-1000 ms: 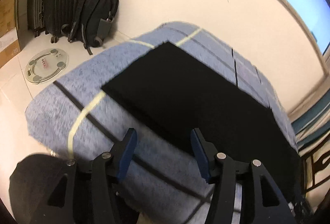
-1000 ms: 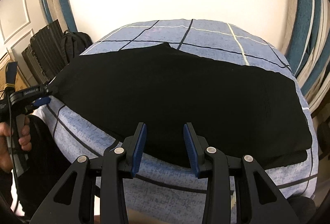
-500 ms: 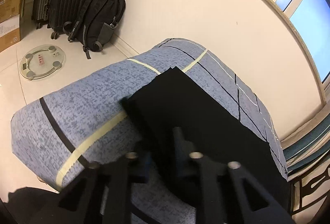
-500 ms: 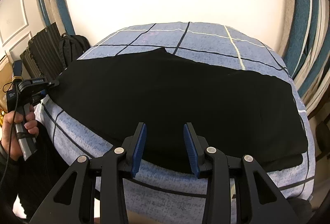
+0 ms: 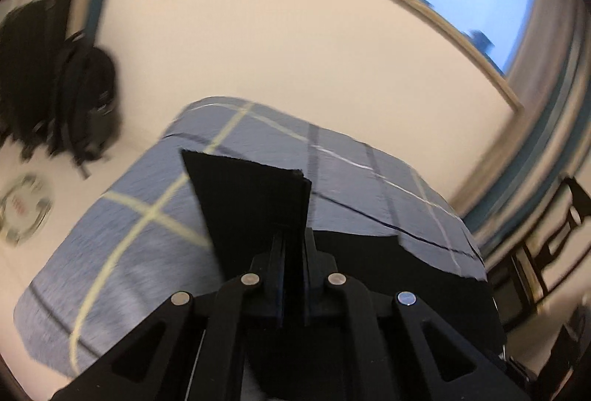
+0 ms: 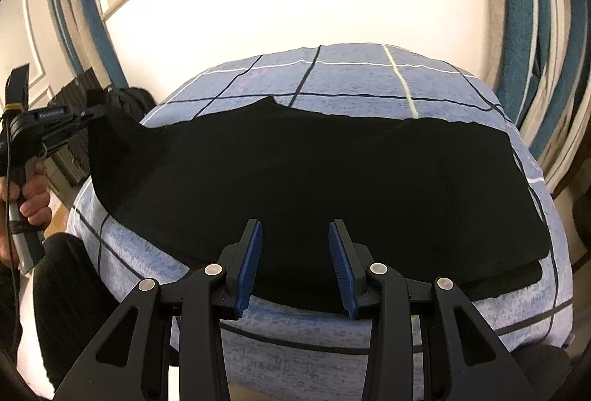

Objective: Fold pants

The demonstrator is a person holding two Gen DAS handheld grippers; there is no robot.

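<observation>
Left gripper (image 5: 291, 246) jaws just pinched pants (image 6: 314, 179) end, lifted off bed (image 6: 351, 76); fold starting. Right gripper (image 6: 295, 268) jaws spread.

Blue checked bed (image 6: 369, 76); black pants (image 6: 332, 179) spread flat across it.

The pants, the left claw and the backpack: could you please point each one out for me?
pants (image 6: 332, 172), right wrist view, middle of the flat black cloth.
left claw (image 5: 291, 253), left wrist view, between the tips shut on the pants.
backpack (image 5: 88, 105), left wrist view, its blurred front.
</observation>
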